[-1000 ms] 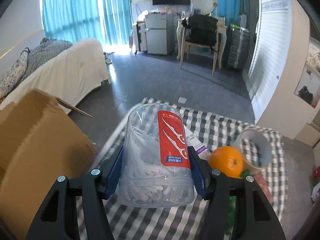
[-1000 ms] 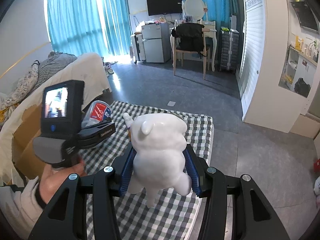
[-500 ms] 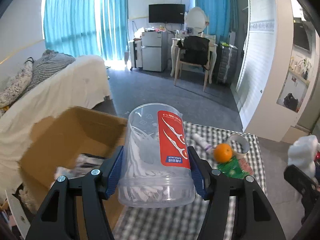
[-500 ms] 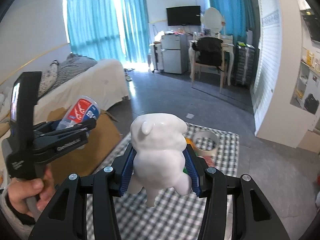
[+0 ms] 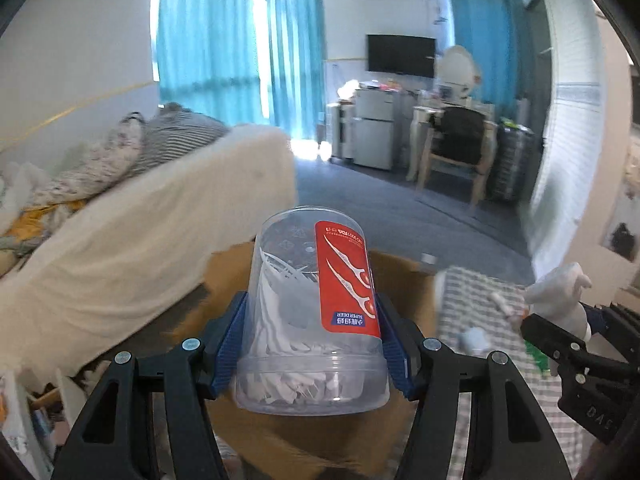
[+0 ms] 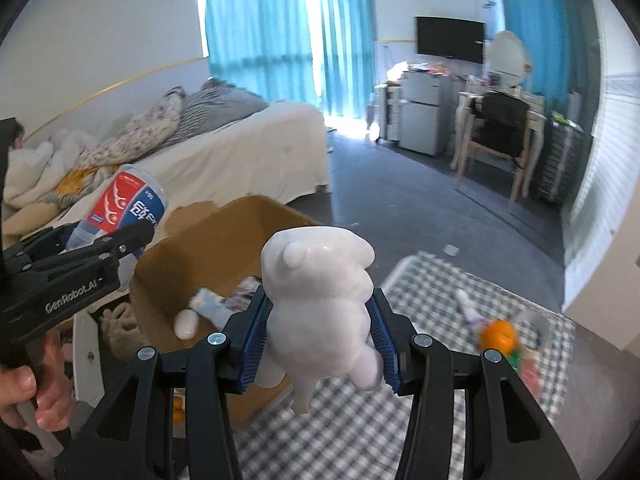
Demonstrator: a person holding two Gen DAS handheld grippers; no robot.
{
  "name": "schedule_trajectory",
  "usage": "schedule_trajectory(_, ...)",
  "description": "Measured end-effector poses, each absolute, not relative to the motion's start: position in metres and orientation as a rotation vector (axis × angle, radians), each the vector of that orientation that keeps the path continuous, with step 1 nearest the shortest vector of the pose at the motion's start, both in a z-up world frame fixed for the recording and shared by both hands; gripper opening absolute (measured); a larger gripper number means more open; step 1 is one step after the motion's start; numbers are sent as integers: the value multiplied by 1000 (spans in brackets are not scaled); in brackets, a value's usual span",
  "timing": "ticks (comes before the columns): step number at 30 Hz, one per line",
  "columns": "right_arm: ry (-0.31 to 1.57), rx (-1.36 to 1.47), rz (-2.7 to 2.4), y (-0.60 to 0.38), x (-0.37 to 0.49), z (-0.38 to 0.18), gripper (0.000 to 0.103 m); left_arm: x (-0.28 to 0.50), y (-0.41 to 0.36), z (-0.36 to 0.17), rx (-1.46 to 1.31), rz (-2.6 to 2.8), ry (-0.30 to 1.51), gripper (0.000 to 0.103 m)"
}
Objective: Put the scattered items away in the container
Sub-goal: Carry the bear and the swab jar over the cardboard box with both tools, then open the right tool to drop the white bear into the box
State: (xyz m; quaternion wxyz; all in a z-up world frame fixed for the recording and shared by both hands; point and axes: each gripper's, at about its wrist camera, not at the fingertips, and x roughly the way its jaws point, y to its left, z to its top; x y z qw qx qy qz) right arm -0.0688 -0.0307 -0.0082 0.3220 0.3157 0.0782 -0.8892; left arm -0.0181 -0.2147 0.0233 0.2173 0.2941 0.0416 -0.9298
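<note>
My left gripper (image 5: pixel 314 344) is shut on a clear plastic jar of floss picks (image 5: pixel 316 312) with a red label, held in the air over the brown cardboard box (image 5: pixel 404 280). The jar also shows in the right wrist view (image 6: pixel 124 212). My right gripper (image 6: pixel 318 340) is shut on a white bear figurine (image 6: pixel 320 304), held above the near edge of the checkered cloth (image 6: pixel 436 396), just right of the box (image 6: pixel 200 256). The figurine shows in the left wrist view (image 5: pixel 560 296).
The box holds a white oval object (image 6: pixel 186 324) and some packets. On the cloth lie an orange (image 6: pixel 498 336), a small tube (image 6: pixel 466 306) and green and red packets. A bed (image 5: pixel 140 224) with a white cover stands left of the box.
Both grippers have swung left and up. The jar now sits over the box instead of beside it. The figurine has moved from over the cloth toward the box edge.
</note>
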Motion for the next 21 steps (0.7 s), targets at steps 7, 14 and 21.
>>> schedule_trajectory(7,283,869,-2189,-113,-87,-39,48,-6,-271,6,831,-2468,173,63)
schedule_trajectory(14,367,966,-2140,-158,-117,-87,48,-9,-298,-14,873,-2416,209,63)
schedule_trajectory(21,359,1026,-2162,-158,-140,-104,54,-17,-294,-24,896,-2429,214,63)
